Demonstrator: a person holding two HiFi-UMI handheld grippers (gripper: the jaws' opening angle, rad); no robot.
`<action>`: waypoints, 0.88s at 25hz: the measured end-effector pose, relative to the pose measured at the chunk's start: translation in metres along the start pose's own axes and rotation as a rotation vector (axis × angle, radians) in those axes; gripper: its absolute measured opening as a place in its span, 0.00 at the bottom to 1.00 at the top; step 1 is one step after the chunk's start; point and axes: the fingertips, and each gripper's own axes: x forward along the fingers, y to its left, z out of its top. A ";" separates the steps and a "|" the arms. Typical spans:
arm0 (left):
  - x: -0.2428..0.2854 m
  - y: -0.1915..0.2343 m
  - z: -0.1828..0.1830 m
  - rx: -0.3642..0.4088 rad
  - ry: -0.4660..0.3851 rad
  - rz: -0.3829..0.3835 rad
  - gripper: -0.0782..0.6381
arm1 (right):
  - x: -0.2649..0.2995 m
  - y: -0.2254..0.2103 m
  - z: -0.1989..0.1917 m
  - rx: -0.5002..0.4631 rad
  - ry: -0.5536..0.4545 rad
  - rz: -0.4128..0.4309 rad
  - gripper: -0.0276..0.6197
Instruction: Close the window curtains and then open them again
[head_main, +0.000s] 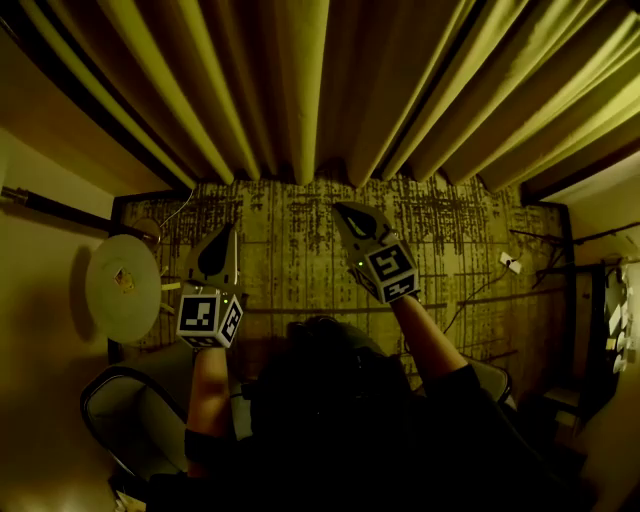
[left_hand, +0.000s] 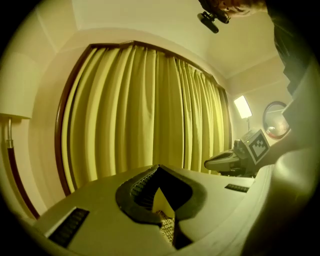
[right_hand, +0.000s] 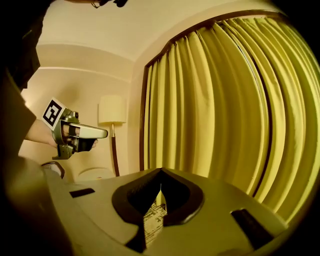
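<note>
Left gripper (head_main: 218, 252) and right gripper (head_main: 358, 220) are both closed and empty, short of the drawn curtains (head_main: 300, 90) at frame top; approaching unopened risks pushing fabric instead of gripping it.

Patterned carpet (head_main: 290, 235), centre frame. On it: small white item (head_main: 510, 263) with cable, right edge (identity unclear); grey chair (head_main: 130, 420), lower left.

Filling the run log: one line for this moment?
curtains: closed | left gripper: shut, empty, clear of fabric | right gripper: shut, empty, clear of fabric
</note>
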 end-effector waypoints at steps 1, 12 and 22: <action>0.005 0.000 0.000 0.000 0.000 -0.018 0.12 | -0.001 -0.004 -0.001 0.007 0.005 -0.021 0.04; 0.067 -0.053 0.008 0.003 -0.022 -0.157 0.12 | -0.061 -0.090 -0.024 0.046 0.012 -0.228 0.04; 0.123 -0.129 0.011 -0.006 0.010 -0.180 0.12 | -0.122 -0.185 -0.052 0.113 0.007 -0.302 0.04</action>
